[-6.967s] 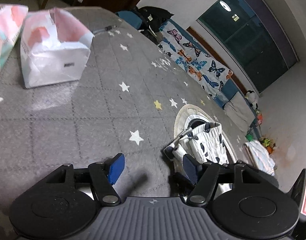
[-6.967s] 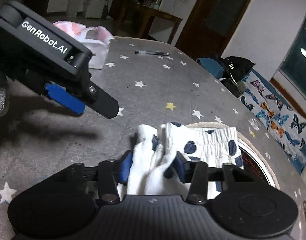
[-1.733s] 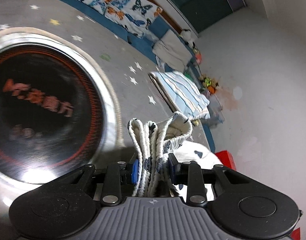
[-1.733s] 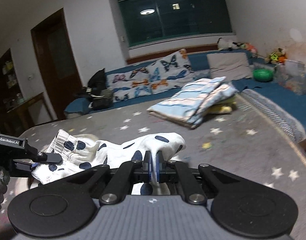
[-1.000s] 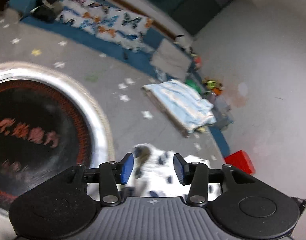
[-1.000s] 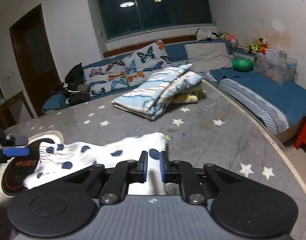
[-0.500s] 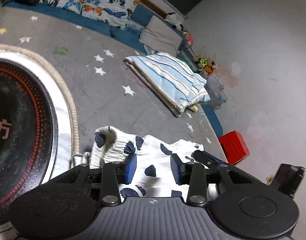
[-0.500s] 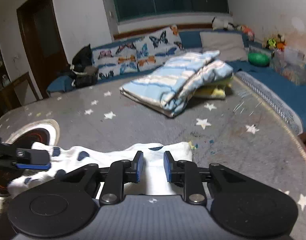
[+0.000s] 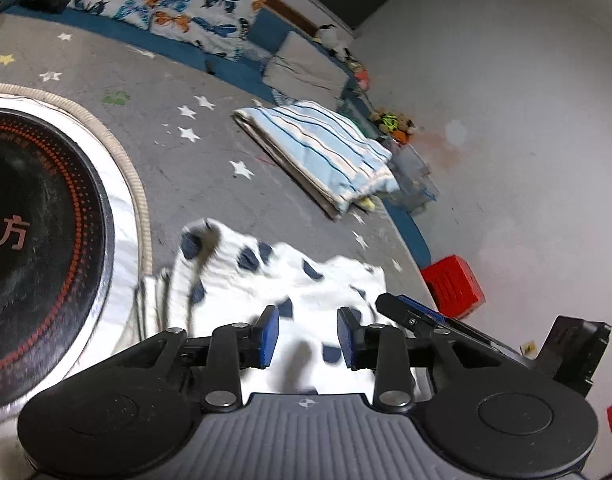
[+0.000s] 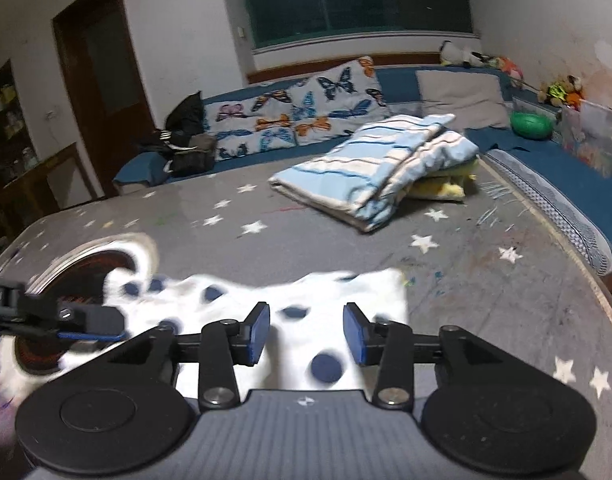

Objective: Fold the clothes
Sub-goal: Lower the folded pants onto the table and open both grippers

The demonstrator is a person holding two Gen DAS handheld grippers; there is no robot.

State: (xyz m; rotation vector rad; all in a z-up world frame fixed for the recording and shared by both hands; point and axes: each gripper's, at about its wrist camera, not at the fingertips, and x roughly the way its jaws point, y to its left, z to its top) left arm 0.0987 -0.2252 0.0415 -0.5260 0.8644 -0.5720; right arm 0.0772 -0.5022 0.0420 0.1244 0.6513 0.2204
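Both tongs (image 9: pixel 307 336) (image 10: pixel 306 332) apart, unloaded.

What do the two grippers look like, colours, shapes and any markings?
Both alike: the left gripper and right gripper have black linked arms with silver pivot screws, flat blue pads, a ribbed grey body between two round black housings, and a small white crosshair mark. No cables or sleeves show.

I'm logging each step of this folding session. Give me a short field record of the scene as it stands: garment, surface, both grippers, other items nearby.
garment: white dotted garment lying spread on the surface, held by neither gripper
surface: grey star-print mat
left gripper: open over the garment, jaws just closing somewhat
right gripper: open over the garment, jaws just opening
nearby: folded striped blanket; round black hotplate beside the garment
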